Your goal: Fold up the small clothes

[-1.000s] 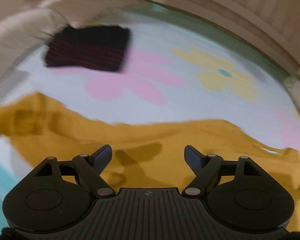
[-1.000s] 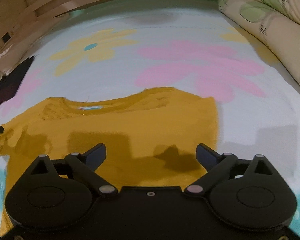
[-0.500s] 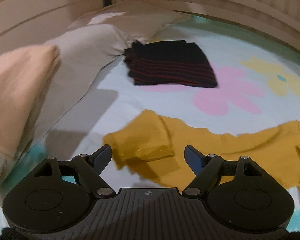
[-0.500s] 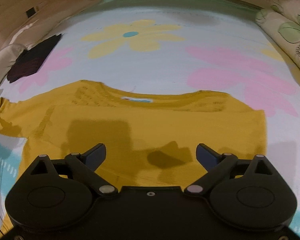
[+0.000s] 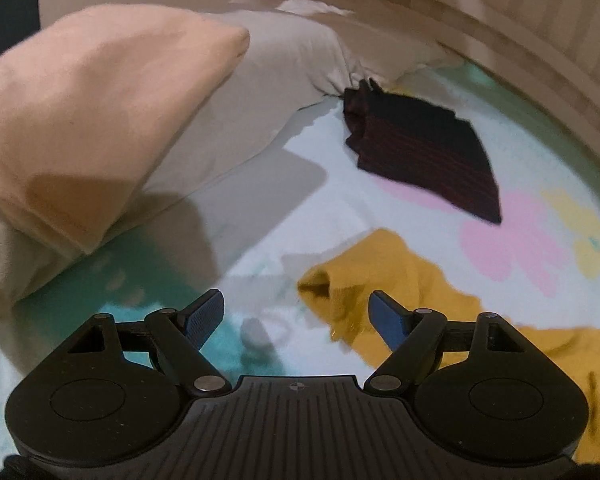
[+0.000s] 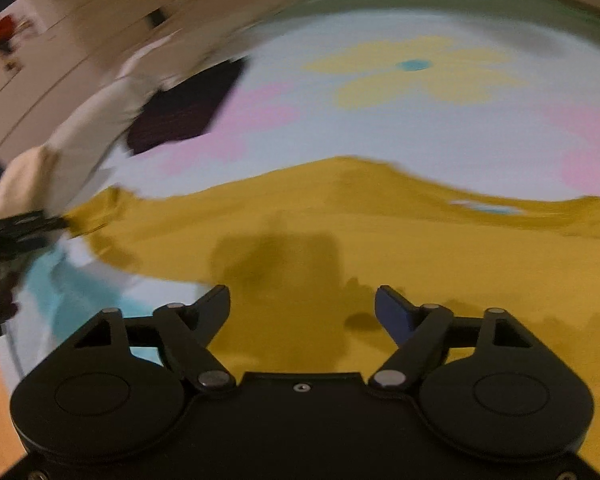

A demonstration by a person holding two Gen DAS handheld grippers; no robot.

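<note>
A mustard-yellow small shirt (image 6: 380, 248) lies spread flat on the flowered bed sheet (image 6: 380, 128). Its left sleeve (image 5: 364, 276) shows in the left wrist view, rumpled, just ahead and right of my left gripper (image 5: 296, 312), which is open and empty above the sheet. My right gripper (image 6: 302, 308) is open and empty, hovering over the shirt's body. The left gripper (image 6: 20, 228) also shows at the far left of the right wrist view, beside the sleeve tip. The right wrist view is motion-blurred.
A folded dark striped garment (image 5: 424, 152) lies on the sheet beyond the sleeve; it also shows in the right wrist view (image 6: 184, 112). A peach pillow (image 5: 88, 120) and a grey pillow (image 5: 284, 68) lie at the left. A wooden bed frame (image 5: 540, 40) curves behind.
Both grippers swung left. The left view went from the shirt's body to the sleeve tip and pillows. The right view shifted from the shirt's right side toward its left. Both stayed open.
</note>
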